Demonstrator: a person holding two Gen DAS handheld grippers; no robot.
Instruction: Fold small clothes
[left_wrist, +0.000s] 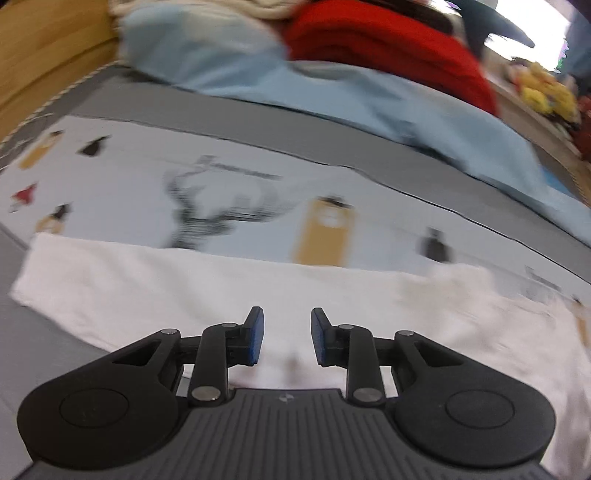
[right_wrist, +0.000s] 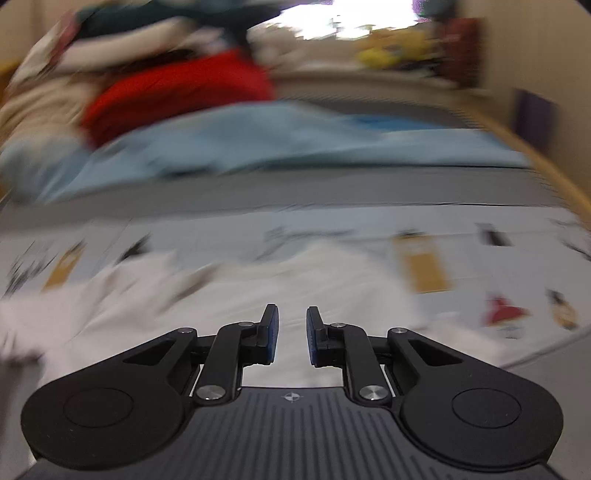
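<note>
1. Left wrist view first: we are working on a grey bed surface (left_wrist: 229, 107), with a pale printed sheet (left_wrist: 147, 177) spread flat across it, its small printed figures showing.
2. Behind it lies a heap of unfolded laundry: a light blue cloth (left_wrist: 388, 110), a red garment (left_wrist: 388, 40) on top of it and cream fabric further back. We judge these are waiting their turn, so we should keep clear of them for now.
3. Our task's thing, the white garment (left_wrist: 155, 291), lies on the near part of the printed sheet, stretched sideways right under both tools. In the right wrist view its surface (right_wrist: 280, 280) looks rumpled, though heavy blur hides the edges.
4. Our left gripper (left_wrist: 287, 334) hovers just above the white cloth with its jaws parted and nothing between the blue pads (left_wrist: 257, 338).
5. Our right gripper (right_wrist: 292, 334) shows a narrower gap, also empty; it holds no cloth.
6. To do this step well, we judge we should first smooth the garment flat, then pick matching points on one edge with both tools, pinching only the top layer and not the sheet beneath.
7. We should carry both corners across together and level, so that the fold line runs straight, and let go only once the edges meet.
</note>
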